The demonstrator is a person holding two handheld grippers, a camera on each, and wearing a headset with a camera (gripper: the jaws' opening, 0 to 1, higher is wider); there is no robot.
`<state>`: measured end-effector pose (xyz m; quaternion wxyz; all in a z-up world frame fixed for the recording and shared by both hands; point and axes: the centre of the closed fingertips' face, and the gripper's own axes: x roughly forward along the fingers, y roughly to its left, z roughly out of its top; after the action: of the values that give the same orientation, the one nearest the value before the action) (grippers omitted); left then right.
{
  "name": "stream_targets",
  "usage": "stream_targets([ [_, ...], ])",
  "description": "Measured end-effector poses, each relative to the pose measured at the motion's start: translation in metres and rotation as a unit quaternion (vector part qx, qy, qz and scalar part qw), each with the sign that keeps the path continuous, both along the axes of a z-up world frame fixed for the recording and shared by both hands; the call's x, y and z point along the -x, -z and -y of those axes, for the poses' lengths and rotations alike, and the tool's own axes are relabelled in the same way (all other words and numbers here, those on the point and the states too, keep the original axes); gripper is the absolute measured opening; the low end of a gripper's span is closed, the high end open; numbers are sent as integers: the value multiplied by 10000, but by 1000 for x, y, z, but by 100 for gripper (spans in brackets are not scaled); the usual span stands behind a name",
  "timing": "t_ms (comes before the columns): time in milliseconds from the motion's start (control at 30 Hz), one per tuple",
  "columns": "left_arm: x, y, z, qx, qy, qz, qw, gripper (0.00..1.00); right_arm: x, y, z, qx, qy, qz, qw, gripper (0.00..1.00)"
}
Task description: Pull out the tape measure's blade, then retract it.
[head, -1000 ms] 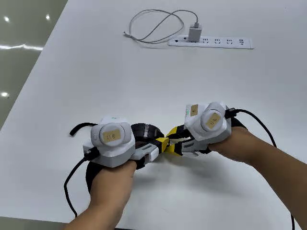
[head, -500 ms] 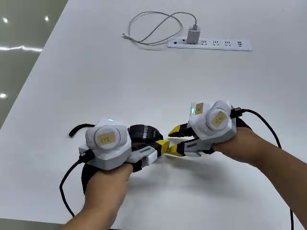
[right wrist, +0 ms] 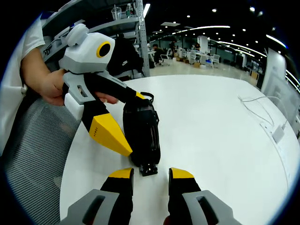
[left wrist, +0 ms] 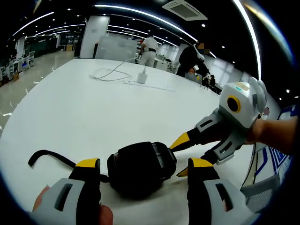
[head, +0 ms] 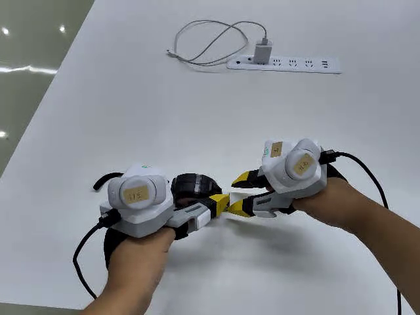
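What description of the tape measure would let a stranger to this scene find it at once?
On the white table, near its front edge, the left tongs and right tongs face each other. Between the left tongs' yellow tips lies the tape measure. The tongs are white and yellow, whereas it is a rounded, all-black case.

Open-plan office hall, large and bright. Long ceiling light strips run overhead beside a recessed air-conditioning cassette. The floor is glossy and mirrors the lamps. The work surface is a broad white table carrying a white power strip with a charger and a looped cable. Far off are desks and office chairs, a metal shelving rack, and people standing (too small to tell what they do).
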<state>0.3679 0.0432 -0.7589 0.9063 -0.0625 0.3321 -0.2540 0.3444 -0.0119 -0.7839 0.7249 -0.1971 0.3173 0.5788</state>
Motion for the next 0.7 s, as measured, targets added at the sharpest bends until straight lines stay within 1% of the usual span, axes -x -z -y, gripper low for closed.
stream_targets([
  [67,0,-1,1,63,11,-10,10000,73,1,-1,1,-14,24,-8,10000,26],
  [233,3,-6,0,30,123,63,9999,73,4,-7,6,-71,141,60,9999,28],
  [267,4,-8,0,7,203,95,9997,74,5,-13,6,-228,250,-8,9994,30],
  [300,4,-9,-1,-27,238,119,9996,73,7,-16,6,-290,307,-54,9991,33],
  [333,5,-10,-2,-53,294,134,9995,73,8,-18,9,-258,279,-3,9993,34],
  [367,6,-12,-2,-32,342,156,9993,73,9,-20,10,-265,269,36,9993,34],
  [433,7,-15,-4,-87,445,230,9987,74,10,-24,12,-313,358,51,9989,36],
  [500,9,-18,-6,-112,503,271,9983,74,11,-26,13,-333,398,70,9986,38],
  [700,16,-22,-16,-178,670,325,9971,74,15,-31,18,-369,550,123,9977,40],
])
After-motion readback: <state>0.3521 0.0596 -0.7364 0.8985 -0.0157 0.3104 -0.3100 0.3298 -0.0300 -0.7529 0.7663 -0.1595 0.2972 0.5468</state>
